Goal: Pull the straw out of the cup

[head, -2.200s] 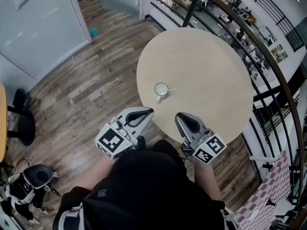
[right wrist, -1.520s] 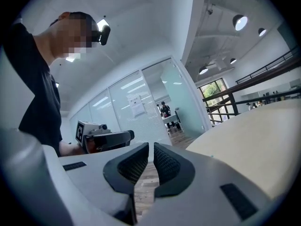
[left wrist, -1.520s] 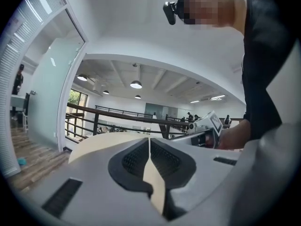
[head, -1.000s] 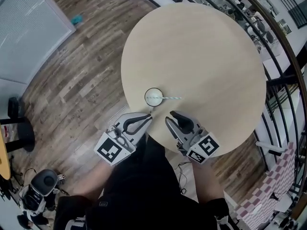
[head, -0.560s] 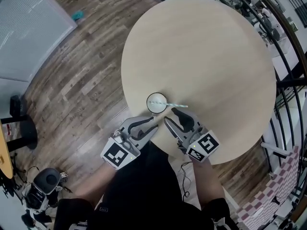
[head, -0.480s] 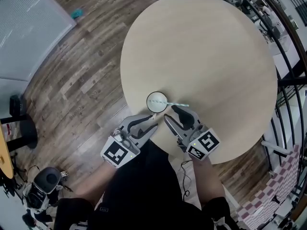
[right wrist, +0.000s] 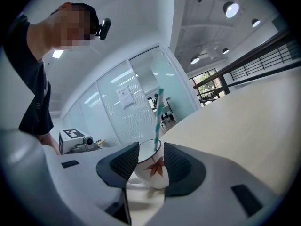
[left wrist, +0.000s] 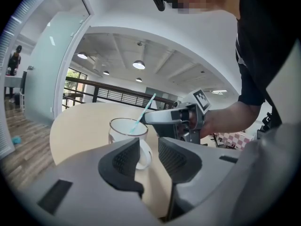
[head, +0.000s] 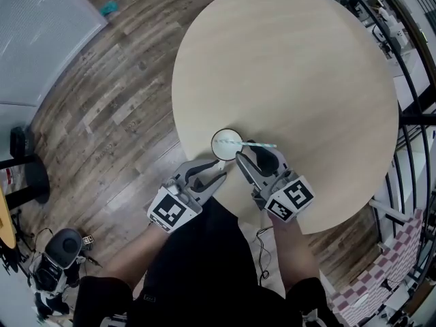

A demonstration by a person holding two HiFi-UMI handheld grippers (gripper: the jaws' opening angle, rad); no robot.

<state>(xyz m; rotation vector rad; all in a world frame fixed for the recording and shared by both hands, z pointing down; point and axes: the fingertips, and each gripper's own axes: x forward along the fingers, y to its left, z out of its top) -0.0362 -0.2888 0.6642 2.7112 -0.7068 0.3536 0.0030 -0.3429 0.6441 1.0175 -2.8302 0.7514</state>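
A white cup [head: 226, 142] with a red leaf print stands near the round table's [head: 293, 67] front edge. A blue-and-white striped straw [head: 257, 144] leans out of it to the right. My left gripper [head: 212, 171] sits just short of the cup, its jaws opening with nothing between them; the cup's handle [left wrist: 143, 155] shows in the gap beyond. My right gripper [head: 257, 157] is open, just right of the cup and under the straw's free end. In the right gripper view the cup [right wrist: 153, 168] and straw [right wrist: 158, 117] stand just beyond the fingertips.
A dark metal railing [head: 409, 80] curves round the table's right side. Wood floor [head: 102, 101] lies to the left, with a glass partition [head: 41, 26] beyond it. A black stool [head: 24, 169] and some gear [head: 58, 254] stand on the floor at lower left.
Both grippers have come forward and down to the cup. The left jaws, shut a second ago, now stand apart. The right jaws have widened too.
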